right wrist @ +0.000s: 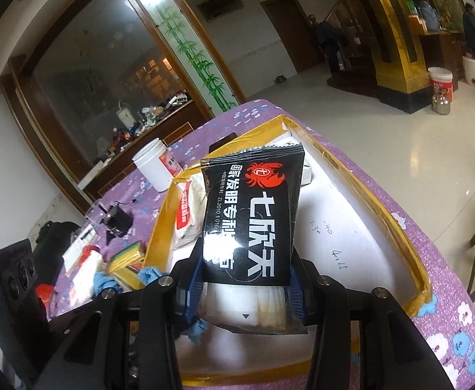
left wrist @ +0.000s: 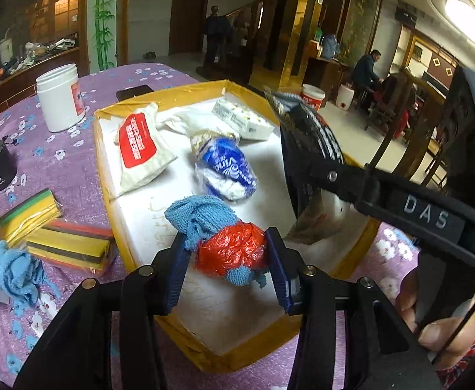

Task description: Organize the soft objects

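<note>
Nearest me, the left gripper (left wrist: pixel 226 260) pinched a red plastic wad (left wrist: pixel 234 252) tangled with a blue knitted cloth (left wrist: pixel 198 217), low over the near edge of the yellow-rimmed tray (left wrist: pixel 107 175). Just right of it, the right gripper (right wrist: pixel 244 287) clamped a black packet (right wrist: pixel 252 214), long axis pointing toward the tray's far edge. Open floor lay ahead along the tray's right edge, so the right looked better placed to set down there.

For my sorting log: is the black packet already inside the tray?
Not yet. The right tongs hold the black packet above the tray.
</note>
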Demonstrator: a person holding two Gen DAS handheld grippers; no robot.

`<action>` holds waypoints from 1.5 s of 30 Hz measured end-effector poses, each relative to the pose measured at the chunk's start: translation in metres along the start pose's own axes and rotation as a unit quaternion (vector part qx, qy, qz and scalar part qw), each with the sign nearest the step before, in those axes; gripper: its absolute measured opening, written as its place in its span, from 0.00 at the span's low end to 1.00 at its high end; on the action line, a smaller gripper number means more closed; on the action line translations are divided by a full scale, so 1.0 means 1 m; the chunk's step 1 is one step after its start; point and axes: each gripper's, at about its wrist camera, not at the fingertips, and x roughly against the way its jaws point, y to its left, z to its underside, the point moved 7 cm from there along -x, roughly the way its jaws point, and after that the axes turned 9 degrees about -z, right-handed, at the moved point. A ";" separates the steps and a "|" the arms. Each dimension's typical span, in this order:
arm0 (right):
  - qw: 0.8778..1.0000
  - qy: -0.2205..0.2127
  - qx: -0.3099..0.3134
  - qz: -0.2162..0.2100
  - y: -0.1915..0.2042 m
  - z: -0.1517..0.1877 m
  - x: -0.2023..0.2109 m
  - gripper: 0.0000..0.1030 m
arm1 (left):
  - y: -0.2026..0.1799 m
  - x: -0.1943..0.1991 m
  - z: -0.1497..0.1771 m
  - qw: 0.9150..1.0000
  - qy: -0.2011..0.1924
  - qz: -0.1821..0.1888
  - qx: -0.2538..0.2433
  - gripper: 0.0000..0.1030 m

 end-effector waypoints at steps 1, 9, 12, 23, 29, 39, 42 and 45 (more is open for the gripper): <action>1.000 0.001 0.004 0.004 0.001 0.001 -0.002 0.45 | 0.000 -0.001 0.003 1.000 0.001 -0.002 -0.001 0.43; 0.999 0.010 0.035 0.028 0.008 0.007 -0.008 0.47 | 0.000 0.003 0.006 1.000 0.000 0.011 0.011 0.47; 0.999 0.011 0.039 0.027 0.009 0.007 -0.009 0.51 | 0.000 0.003 0.005 1.000 0.000 0.015 0.011 0.51; 0.999 -0.033 0.025 0.001 0.008 0.003 0.006 0.57 | 0.006 0.011 0.003 1.000 -0.011 0.013 0.022 0.58; 0.998 -0.057 0.022 -0.005 0.008 -0.001 0.016 0.59 | 0.014 0.025 0.002 0.999 -0.018 0.021 0.036 0.58; 0.998 -0.049 0.026 -0.008 0.020 0.004 0.015 0.59 | 0.046 0.044 0.009 0.997 -0.023 0.021 0.070 0.58; 0.998 -0.036 0.031 -0.028 0.037 0.008 0.010 0.59 | 0.061 0.050 0.010 0.996 -0.026 0.020 0.085 0.58; 0.997 -0.030 0.058 -0.041 0.062 0.010 0.009 0.59 | 0.082 0.057 0.012 0.994 -0.030 0.015 0.104 0.58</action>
